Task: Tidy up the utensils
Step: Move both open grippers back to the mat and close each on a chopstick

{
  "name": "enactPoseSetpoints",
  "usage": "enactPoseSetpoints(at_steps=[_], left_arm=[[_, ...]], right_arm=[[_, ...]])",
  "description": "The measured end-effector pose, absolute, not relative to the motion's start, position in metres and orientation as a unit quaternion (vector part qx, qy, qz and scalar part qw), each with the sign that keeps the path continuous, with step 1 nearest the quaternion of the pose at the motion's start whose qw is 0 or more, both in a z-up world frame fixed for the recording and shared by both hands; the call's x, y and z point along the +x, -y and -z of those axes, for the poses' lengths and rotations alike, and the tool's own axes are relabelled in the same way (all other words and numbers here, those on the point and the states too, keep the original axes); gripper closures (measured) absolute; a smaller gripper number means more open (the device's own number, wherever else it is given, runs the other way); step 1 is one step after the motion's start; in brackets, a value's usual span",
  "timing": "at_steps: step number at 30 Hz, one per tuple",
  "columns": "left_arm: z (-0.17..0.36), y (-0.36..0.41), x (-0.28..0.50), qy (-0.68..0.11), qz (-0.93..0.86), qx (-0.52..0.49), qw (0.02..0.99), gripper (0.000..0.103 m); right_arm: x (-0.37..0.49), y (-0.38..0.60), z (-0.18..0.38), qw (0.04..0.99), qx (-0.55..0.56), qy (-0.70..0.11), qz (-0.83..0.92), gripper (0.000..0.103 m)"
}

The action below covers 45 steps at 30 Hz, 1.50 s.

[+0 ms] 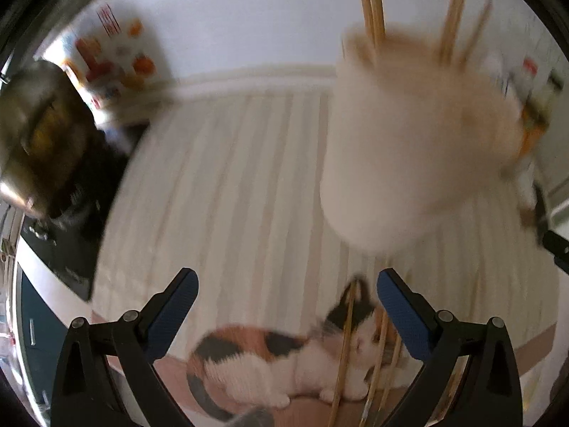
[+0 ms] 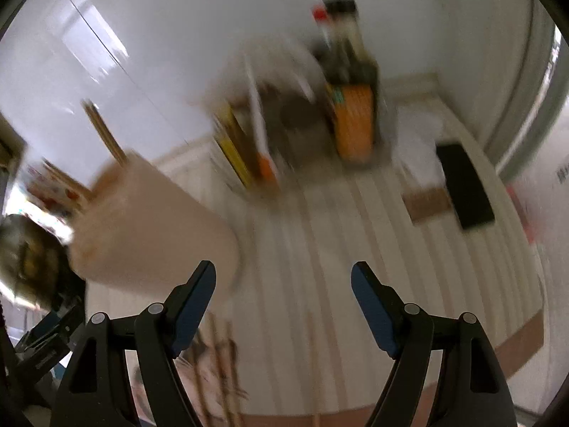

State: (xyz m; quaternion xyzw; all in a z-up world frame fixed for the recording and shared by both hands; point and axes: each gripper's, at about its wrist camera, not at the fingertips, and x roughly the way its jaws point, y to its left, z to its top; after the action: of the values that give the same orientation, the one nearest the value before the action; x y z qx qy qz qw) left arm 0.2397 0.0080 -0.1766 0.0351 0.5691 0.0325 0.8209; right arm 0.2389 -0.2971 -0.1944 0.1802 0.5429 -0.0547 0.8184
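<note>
A pale pink utensil holder cup stands on a cream striped mat, with several wooden chopsticks sticking out of its top. More loose chopsticks lie on the mat over a printed calico cat, just ahead of my left gripper, which is open and empty. In the right wrist view the same cup is at the left, blurred. My right gripper is open over the bare striped mat, with nothing between its fingers. Blurred chopsticks lie near its left finger.
A metal pot sits on a dark stove surface at the left. A printed box stands by the white wall. Bottles and packets crowd the back, and a black phone-like slab lies right. The left gripper's body shows at lower left.
</note>
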Motion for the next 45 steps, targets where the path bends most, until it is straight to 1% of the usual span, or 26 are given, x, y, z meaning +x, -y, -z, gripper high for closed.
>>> enactPoseSetpoints(at_steps=[5,8,16,18,19,20,23,24,25,26,27,28,29,30,31,32,33,34,35,36,37,38,45], left_arm=[[0.224,0.006,0.225,-0.616,-0.019,0.042,0.786,0.001],[0.243,0.012,0.216,-0.634,-0.016,0.047,0.772,0.002],[0.268,0.019,0.206,-0.658,-0.003,0.049,0.751,0.003],[0.272,0.022,0.204,-0.663,0.003,0.046,0.748,0.011],[0.274,0.023,0.204,-0.666,0.006,0.045,0.745,0.018],[0.276,0.025,0.203,-0.668,0.008,0.045,0.743,0.020],[0.280,0.027,0.201,-0.671,0.012,0.042,0.741,0.022],[0.282,0.027,0.200,-0.672,0.014,0.040,0.740,0.025],[0.284,0.027,0.200,-0.674,0.015,0.040,0.738,0.030],[0.286,0.026,0.200,-0.677,0.017,0.038,0.735,0.033],[0.287,0.027,0.200,-0.679,0.019,0.035,0.733,0.033],[0.289,0.027,0.200,-0.680,0.021,0.032,0.732,0.035],[0.291,0.028,0.201,-0.682,0.024,0.029,0.730,0.046],[0.297,0.023,0.201,-0.687,0.028,0.025,0.726,0.055],[0.297,0.023,0.202,-0.686,0.027,0.026,0.726,0.060],[0.298,0.023,0.206,-0.685,0.028,0.028,0.728,0.066],[0.297,0.023,0.207,-0.683,0.030,0.031,0.729,0.070],[0.296,0.024,0.208,-0.681,0.031,0.032,0.731,0.082],[0.296,0.025,0.210,-0.680,0.032,0.034,0.732,0.090],[0.295,0.025,0.213,-0.680,0.033,0.033,0.732,0.091],[0.296,0.025,0.217,-0.678,0.033,0.033,0.733,0.095],[0.296,0.025,0.220,-0.676,0.033,0.032,0.735,0.097],[0.294,0.019,0.239,-0.672,0.033,0.038,0.738,0.098]], right_arm=[[0.219,0.302,0.240,0.782,0.184,-0.593,0.064,0.026],[0.210,0.301,0.261,0.765,0.180,-0.615,0.068,0.027],[0.191,0.287,0.292,0.730,0.153,-0.662,0.070,0.033],[0.187,0.282,0.298,0.725,0.138,-0.672,0.070,0.033],[0.185,0.279,0.302,0.720,0.128,-0.679,0.069,0.033],[0.183,0.276,0.305,0.716,0.120,-0.684,0.068,0.033],[0.180,0.268,0.316,0.706,0.096,-0.699,0.064,0.035],[0.180,0.266,0.320,0.703,0.089,-0.703,0.063,0.037],[0.179,0.262,0.324,0.698,0.080,-0.709,0.061,0.041],[0.178,0.259,0.329,0.693,0.069,-0.715,0.060,0.044],[0.176,0.257,0.332,0.690,0.061,-0.719,0.060,0.052],[0.175,0.254,0.336,0.686,0.054,-0.723,0.059,0.056],[0.173,0.251,0.337,0.691,0.044,-0.719,0.059,0.058],[0.173,0.248,0.337,0.694,0.039,-0.717,0.056,0.065],[0.172,0.245,0.338,0.696,0.036,-0.715,0.052,0.073],[0.171,0.243,0.338,0.697,0.034,-0.714,0.050,0.077],[0.171,0.240,0.338,0.699,0.029,-0.713,0.047,0.085],[0.170,0.237,0.338,0.701,0.026,-0.711,0.045,0.091],[0.170,0.235,0.339,0.703,0.022,-0.710,0.044,0.093],[0.170,0.233,0.340,0.704,0.019,-0.709,0.044,0.095],[0.169,0.231,0.340,0.706,0.016,-0.706,0.044,0.095],[0.168,0.229,0.341,0.708,0.016,-0.704,0.042,0.095],[0.159,0.219,0.344,0.712,0.029,-0.701,0.030,0.096]])
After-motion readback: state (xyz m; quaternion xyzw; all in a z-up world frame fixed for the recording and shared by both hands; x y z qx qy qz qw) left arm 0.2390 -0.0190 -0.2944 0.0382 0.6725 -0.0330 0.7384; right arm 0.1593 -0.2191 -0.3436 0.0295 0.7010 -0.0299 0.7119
